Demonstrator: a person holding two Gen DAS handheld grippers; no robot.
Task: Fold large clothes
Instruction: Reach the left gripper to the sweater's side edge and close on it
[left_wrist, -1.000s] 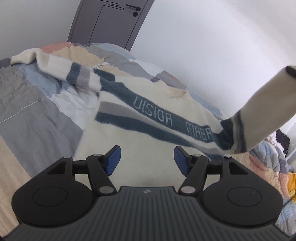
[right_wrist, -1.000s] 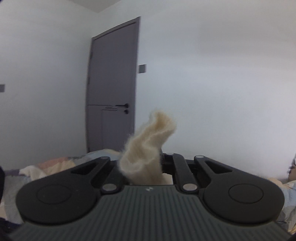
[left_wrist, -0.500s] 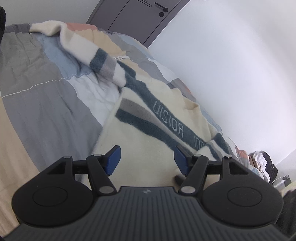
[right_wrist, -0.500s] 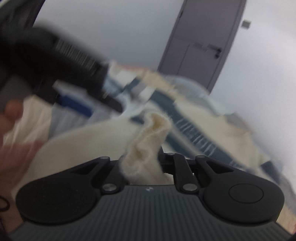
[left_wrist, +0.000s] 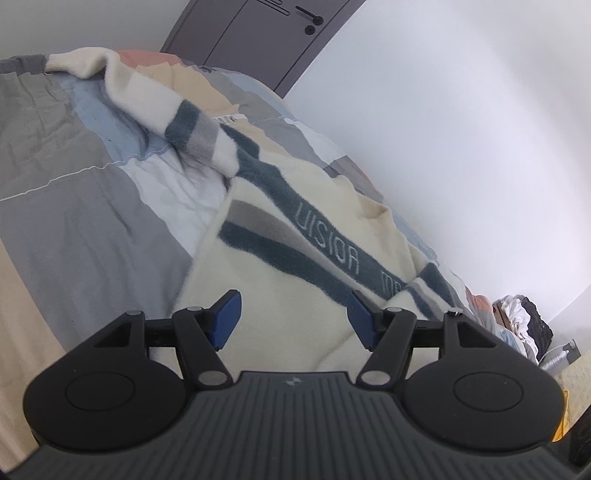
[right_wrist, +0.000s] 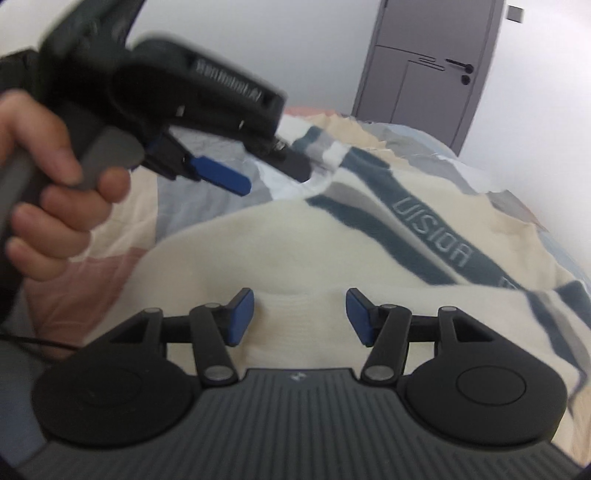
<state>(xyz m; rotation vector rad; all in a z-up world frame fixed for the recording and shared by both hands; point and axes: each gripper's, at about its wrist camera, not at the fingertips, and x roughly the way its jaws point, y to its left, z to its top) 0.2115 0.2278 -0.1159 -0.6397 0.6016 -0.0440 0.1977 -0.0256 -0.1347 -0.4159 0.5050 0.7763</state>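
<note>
Right gripper (right_wrist: 299, 315): nearest the camera; its blue fingers (right_wrist: 242, 317) are opening and stand apart, with nothing pinched. Cream fabric lies below the gap, not between the pads.

Left gripper (left_wrist: 293, 319): blue fingers spread wide and empty, hovering over the lower body of the garment. From the right wrist view it appears up at the left, gripped by the person's hand (right_wrist: 51, 177), and is blurred.

Sweater (left_wrist: 295, 258): a large fluffy cream knit with dark teal and grey bands and pale lettering across the chest. It lies spread on the bed, chest up, its hem end toward the cameras and its neckline toward the wall.

Near sleeve (left_wrist: 428, 291): laid in over the body at the right, its stripes crossing the chest band; this looks like the first fold set down, though the fisheye edge makes its exact lie hard to judge.

Far sleeve (left_wrist: 147, 99): stretched out away from the body over the patchwork quilt (left_wrist: 74, 221), not folded in.

Progress: early. By my reading one sleeve is in; the other sleeve and the fold of the body are left.

Bed (left_wrist: 26, 288): covered by the grey, blue and peach quilt, it carries the whole sweater.

Door (right_wrist: 424, 70): grey, shut, beyond the bed.
</note>
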